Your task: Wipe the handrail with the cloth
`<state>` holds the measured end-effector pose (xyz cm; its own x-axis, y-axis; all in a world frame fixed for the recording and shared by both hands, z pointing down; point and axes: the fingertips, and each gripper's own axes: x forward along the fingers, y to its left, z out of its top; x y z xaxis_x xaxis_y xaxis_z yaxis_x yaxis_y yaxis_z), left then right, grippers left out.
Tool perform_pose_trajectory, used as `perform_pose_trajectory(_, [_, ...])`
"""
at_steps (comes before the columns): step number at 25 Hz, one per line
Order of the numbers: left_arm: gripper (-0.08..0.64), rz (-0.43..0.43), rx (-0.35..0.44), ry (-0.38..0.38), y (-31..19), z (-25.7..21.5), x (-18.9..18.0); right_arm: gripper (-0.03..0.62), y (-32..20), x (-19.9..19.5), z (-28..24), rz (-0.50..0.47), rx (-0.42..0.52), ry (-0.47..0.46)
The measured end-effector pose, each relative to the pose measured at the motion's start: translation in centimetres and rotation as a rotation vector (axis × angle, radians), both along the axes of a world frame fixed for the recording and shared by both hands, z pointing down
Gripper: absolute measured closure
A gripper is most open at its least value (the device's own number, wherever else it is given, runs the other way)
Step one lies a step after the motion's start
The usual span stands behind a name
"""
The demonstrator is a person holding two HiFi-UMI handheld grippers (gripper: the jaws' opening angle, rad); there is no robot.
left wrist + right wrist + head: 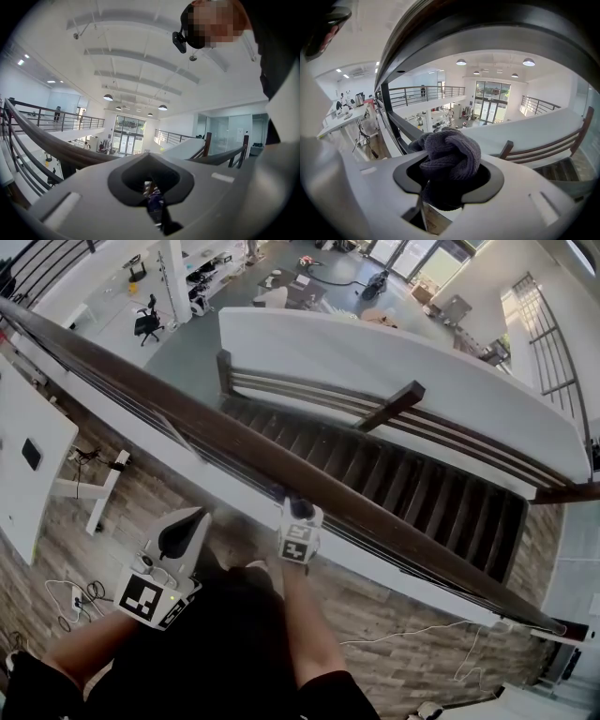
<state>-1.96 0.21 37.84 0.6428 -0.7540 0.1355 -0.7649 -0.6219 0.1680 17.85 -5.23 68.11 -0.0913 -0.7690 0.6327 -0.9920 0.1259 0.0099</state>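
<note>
Grey knitted cloth (447,154), bunched into a ball, sits clamped between the jaws of the right hand-held gripper (298,512). The wad bulges out past the jaw tips. That gripper is pushed up against the near edge of the handrail (169,416), a broad band of dark wood.

The handrail runs as one long diagonal across the head view, from far upper left, past the gripper, down to the lower right. Its long axis is the line any wipe has to follow. The gripper meets it roughly at mid-length, so bare rail stretches away on both sides. In the right gripper view the rail looms as a dark curve close above the cloth. Whether the cloth is pressed onto the wood or sits just under its edge, I cannot tell.

The left hand-held gripper (187,526) hangs lower and further left, well clear of the rail, on the person's side. Its jaws are together with nothing between them.

The right arm is clearly the nearer one and carries the cloth, so the stroke looks like its job: slide along the diagonal, keeping the wad against the wood.

Beyond the rail, a staircase (403,474) drops to an open hall below.
</note>
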Motion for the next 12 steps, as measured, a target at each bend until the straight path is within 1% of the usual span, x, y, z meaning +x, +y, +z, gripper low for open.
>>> perform_pose_trajectory(12, [0.560,0.001,-0.021,-0.016,0.2,0.5,0.7,0.407,1.2,2.0,-0.2,0.049,0.003,-0.005])
